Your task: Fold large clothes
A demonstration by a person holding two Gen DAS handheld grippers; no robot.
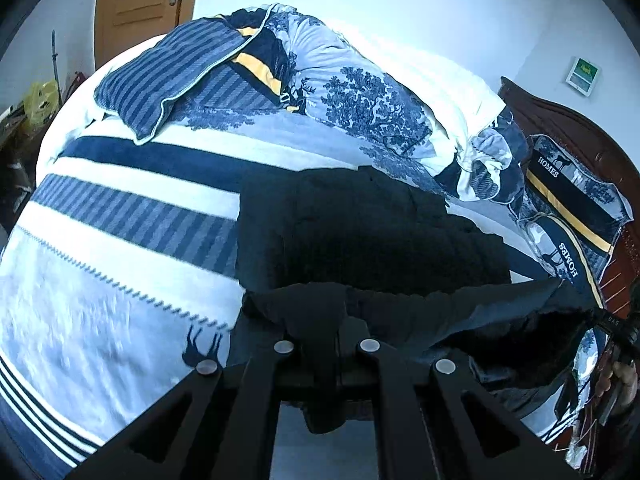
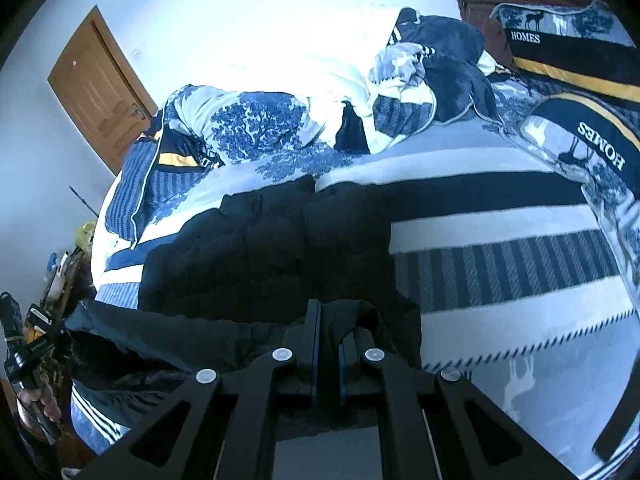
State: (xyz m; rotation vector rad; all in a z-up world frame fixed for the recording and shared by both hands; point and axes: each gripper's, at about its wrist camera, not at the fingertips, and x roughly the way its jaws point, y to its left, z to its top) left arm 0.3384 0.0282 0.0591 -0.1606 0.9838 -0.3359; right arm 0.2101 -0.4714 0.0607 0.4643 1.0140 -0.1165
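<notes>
1. Pale walls and a brown wooden door (image 1: pixel 140 4) frame the left wrist view, with a bed (image 1: pixel 120 280) under a blue-and-white striped cover filling most of it. A rumpled duvet (image 1: pixel 360 92) with a tree print lies heaped along the far side, and pillows (image 1: pixel 568 200) lettered "HOMES" lean on a dark wooden headboard (image 1: pixel 580 132) at right.
2. A large black jacket (image 1: pixel 360 232) lies spread on the middle of the bed; its near edge is lifted off the cover. The left claw (image 1: pixel 326 320) is clenched on that raised edge, fabric bunched between its fingers.
3. At the right rim, a hand (image 1: pixel 624 380) holds the other tool.
4. From the right wrist view, the same bed (image 2: pixel 520 320) runs to the right, the door (image 2: pixel 100 84) at left, the pillows (image 2: pixel 580 132) at upper right.
5. The jacket (image 2: pixel 260 248) covers the bed's centre-left, its near hem raised. The right claw (image 2: pixel 328 320) is clamped on that hem, dark cloth pinched between the pads.
6. At lower left, the person's other hand (image 2: pixel 40 400) grips its tool.
</notes>
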